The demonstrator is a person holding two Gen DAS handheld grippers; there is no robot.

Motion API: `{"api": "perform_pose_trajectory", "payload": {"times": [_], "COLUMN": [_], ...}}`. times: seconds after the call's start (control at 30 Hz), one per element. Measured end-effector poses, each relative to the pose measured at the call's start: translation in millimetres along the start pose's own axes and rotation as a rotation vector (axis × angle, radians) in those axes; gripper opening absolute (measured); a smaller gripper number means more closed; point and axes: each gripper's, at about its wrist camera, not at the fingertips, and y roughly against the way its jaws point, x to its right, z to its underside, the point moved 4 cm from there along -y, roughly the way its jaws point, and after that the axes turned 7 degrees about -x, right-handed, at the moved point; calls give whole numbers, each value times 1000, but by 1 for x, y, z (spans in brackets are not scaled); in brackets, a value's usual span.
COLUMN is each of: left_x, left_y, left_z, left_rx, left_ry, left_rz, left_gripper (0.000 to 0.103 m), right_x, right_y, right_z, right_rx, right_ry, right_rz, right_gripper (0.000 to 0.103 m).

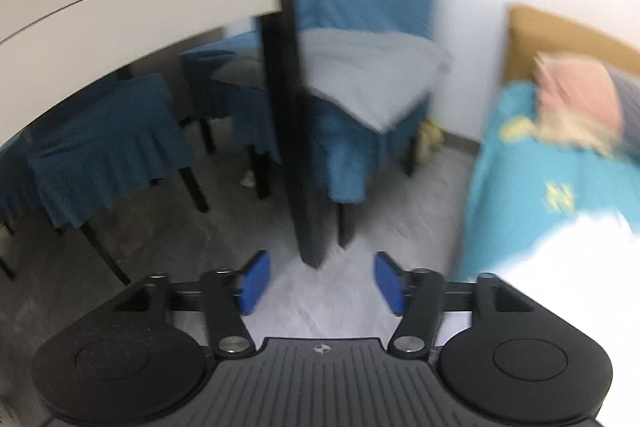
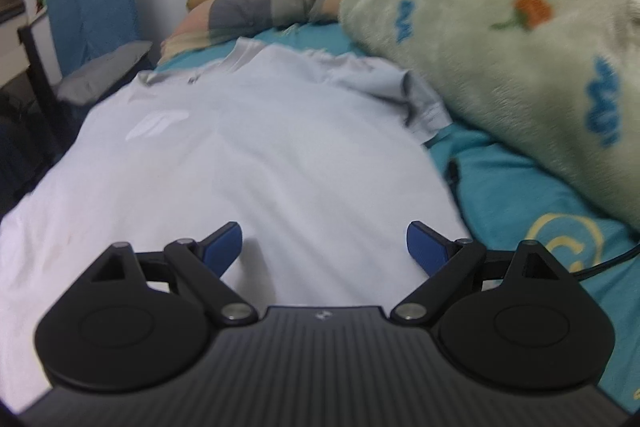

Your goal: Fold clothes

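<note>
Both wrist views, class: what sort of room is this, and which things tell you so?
Probably a bedroom that doubles as a dining space. A bed with a teal sheet holds a pillow and a fleece blanket, and blue-covered chairs stand at a table.

Left wrist view low beside bed (image 1: 540,187), facing chairs (image 1: 360,87), right close over bed (shared: bed, chair)
</note>
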Motion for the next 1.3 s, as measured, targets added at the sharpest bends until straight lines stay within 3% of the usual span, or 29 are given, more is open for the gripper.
{"api": "perform_pose_trajectory", "payload": {"times": [0.17,0.23,0.4,0.5,0.7,0.87,1.0,1.13,1.3], "left_x": [48,64,108,121,133,123,124,126,136], "left_y": [77,119,217,275,358,373,372,363,329], "left_z": [53,73,110,133,191,232,239,241,240], "left_rx": [23,47,91,111,91,16,49,71,26], "left_ry": [-148,-161,-247,-209,-121,-71,-110,-102,-54], "left_rz": [116,174,229,298,426,490,468,467,514], "left_gripper": [81,83,85,90,98,98,98,99,99], "right_x": [8,11,13,15,30,45,60,73,88], "right_y": [9,18,47,64,86,92,82,51,-18], "right_z": [-15,-20,-23,-22,-17,-13,-13,-29,-52], "right_rx": [60,84,130,151,110,51,55,60,23], "right_ry": [-4,-7,2,6,-110,-283,-420,-501,-570], "right_rz": [2,-6,-43,-78,-246,-414,-467,-437,-385], "right_gripper": [91,91,91,91,91,91,91,92,93]}}
